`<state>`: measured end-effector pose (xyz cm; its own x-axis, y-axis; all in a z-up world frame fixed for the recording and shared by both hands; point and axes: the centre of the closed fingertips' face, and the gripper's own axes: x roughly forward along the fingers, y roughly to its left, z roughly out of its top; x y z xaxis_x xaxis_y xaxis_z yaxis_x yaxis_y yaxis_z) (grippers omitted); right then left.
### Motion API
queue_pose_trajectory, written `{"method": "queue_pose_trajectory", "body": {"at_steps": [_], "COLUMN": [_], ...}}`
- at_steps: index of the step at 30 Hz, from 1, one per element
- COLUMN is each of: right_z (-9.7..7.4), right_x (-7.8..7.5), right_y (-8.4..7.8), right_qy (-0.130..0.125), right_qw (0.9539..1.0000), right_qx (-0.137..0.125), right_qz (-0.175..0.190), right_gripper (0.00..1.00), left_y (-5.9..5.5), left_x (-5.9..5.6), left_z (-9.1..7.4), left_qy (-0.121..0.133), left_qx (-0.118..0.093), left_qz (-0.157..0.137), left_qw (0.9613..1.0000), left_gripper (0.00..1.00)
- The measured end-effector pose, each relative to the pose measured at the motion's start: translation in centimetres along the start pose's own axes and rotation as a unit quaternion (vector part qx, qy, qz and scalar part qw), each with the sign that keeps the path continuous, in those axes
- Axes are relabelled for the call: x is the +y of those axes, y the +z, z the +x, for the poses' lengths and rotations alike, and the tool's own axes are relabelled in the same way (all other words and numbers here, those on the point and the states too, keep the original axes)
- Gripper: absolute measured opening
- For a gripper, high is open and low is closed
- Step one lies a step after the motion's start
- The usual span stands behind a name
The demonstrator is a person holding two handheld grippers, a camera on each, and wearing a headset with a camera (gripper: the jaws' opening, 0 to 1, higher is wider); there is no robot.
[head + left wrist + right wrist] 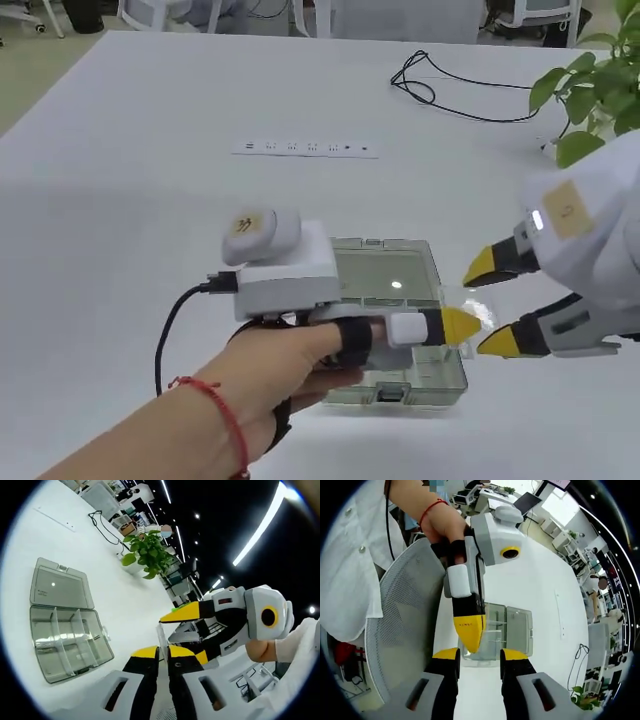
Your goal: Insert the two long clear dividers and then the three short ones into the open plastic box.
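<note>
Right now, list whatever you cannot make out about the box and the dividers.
- Head view: the hand and left gripper cover much of the box, so its inside cannot be checked.
- Right gripper view: the left gripper's tip hides the box's middle.
- Left gripper view: the divider in that gripper is clear and edge-on; its length cannot be told.

Smoky see-through plastic box [430, 385], glossy, with a light glint on the lid. Thin clear plastic divider [161, 632], nipped by the left gripper [164, 651]: matt white plastic shell, smooth yellow tips, black fingers. Same finish on the right gripper [480, 654]. Smooth matt white table [150, 200]. Black rubbery cable [440, 95]. Red woven string bracelet [225, 415]. White perforated mesh chair back [405, 610].
</note>
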<state>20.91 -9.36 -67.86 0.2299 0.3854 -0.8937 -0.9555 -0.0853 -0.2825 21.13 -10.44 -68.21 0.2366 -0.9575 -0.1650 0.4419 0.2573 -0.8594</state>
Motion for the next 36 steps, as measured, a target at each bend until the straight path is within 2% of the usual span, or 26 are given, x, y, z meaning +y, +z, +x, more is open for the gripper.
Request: {"method": "queue_pose_trajectory", "body": {"at_steps": [3, 5, 12, 13, 17, 21, 24, 25, 26, 28, 29, 30, 31, 33, 34, 36], "right_z": [0.0, 0.0, -0.1, -0.1, -0.7, -1.3, -1.8, -1.9, -2.0, -2.3, -2.2, -2.3, -2.4, -2.5, -2.5, -2.6], "right_x": [0.1, 0.2, 0.0, -0.1, -0.4, -0.9, -0.8, -0.7, -0.6, -0.1, -0.1, 0.2, 0.4, 0.4, 0.5, 1.2], "right_y": [0.0, 0.1, 0.3, 0.2, 0.6, 0.7, 0.8, 0.9, 0.9, 0.9, 0.8, 1.0, 1.1, 1.2, 1.3, 1.7], "right_qy": [0.001, 0.001, -0.003, -0.005, -0.006, 0.009, 0.033, 0.037, 0.048, 0.072, 0.078, 0.093, 0.102, 0.111, 0.117, 0.133], "right_qw": [1.0000, 1.0000, 1.0000, 1.0000, 0.9999, 0.9987, 0.9961, 0.9955, 0.9943, 0.9920, 0.9910, 0.9888, 0.9873, 0.9861, 0.9851, 0.9825], "right_qx": [0.001, 0.001, -0.002, -0.001, -0.014, -0.042, -0.062, -0.065, -0.071, -0.081, -0.084, -0.092, -0.095, -0.100, -0.102, -0.106], "right_qz": [-0.002, -0.001, -0.007, -0.007, -0.001, 0.029, 0.053, 0.057, 0.064, 0.065, 0.069, 0.071, 0.076, 0.073, 0.074, 0.075], "right_gripper": [0.33, 0.33, 0.34, 0.35, 0.36, 0.35, 0.31, 0.31, 0.30, 0.26, 0.25, 0.24, 0.23, 0.21, 0.20, 0.18], "left_y": [-0.1, -0.1, 0.0, 0.0, -0.1, -0.3, -0.3, -0.5, -0.5, -0.6, -1.2, -1.1, -1.3, -1.8, -1.8, -2.2], "left_x": [-0.2, -0.3, -0.3, -0.5, -0.3, -0.1, -0.4, -0.5, -0.5, -1.0, -1.0, -1.1, -1.2, -1.7, -1.9, -2.0], "left_z": [0.0, 0.0, -0.1, -0.2, -0.4, -0.9, -1.2, -1.4, -1.5, -1.6, -1.8, -1.8, -1.9, -2.0, -2.0, -2.1], "left_qy": [-0.002, -0.004, -0.002, -0.006, 0.003, 0.015, 0.014, 0.014, 0.014, 0.006, 0.004, 0.001, 0.000, -0.009, -0.013, -0.015], "left_qx": [0.002, 0.002, -0.005, -0.008, -0.004, 0.005, 0.008, 0.014, 0.013, 0.012, 0.027, 0.027, 0.031, 0.038, 0.036, 0.046], "left_qz": [0.000, -0.011, -0.018, -0.011, 0.006, 0.069, 0.148, 0.156, 0.188, 0.221, 0.227, 0.266, 0.290, 0.317, 0.325, 0.351], "left_qw": [1.0000, 0.9999, 0.9998, 0.9999, 1.0000, 0.9975, 0.9888, 0.9876, 0.9820, 0.9752, 0.9735, 0.9635, 0.9566, 0.9477, 0.9449, 0.9350], "left_gripper": [0.00, 0.00, 0.00, 0.00, 0.00, 0.00, 0.00, 0.00, 0.00, 0.00, 0.00, 0.00, 0.00, 0.00, 0.00, 0.00]}}
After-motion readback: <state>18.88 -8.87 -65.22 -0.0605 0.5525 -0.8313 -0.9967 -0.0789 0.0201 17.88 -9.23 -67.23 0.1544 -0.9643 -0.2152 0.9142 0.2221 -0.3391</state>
